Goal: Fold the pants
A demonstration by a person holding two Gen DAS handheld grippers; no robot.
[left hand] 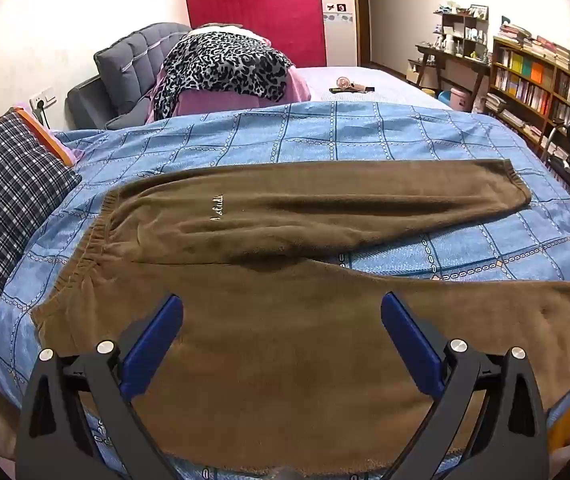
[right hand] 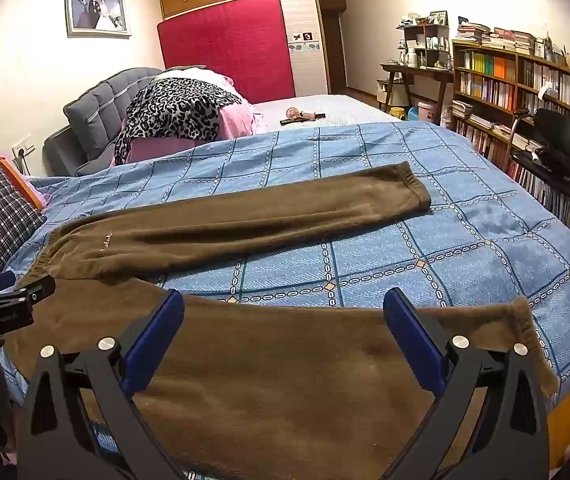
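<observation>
Brown fleece pants (left hand: 285,344) lie flat on a blue checked blanket (left hand: 365,132), waistband at the left, both legs running right. The far leg (left hand: 365,196) ends in a cuff at the right. My left gripper (left hand: 282,308) is open and empty, hovering over the near leg close to the waist. In the right wrist view the pants (right hand: 285,368) fill the foreground. My right gripper (right hand: 283,304) is open and empty above the near leg, towards its cuff (right hand: 525,320). The left gripper's body (right hand: 1,304) shows at the left edge.
A plaid pillow (left hand: 9,204) lies at the left. A leopard-print cloth (left hand: 221,68) over pink bedding sits behind. Small items (left hand: 351,86) lie on the far bed. A bookshelf (right hand: 525,92) and black chair (right hand: 553,148) stand at the right.
</observation>
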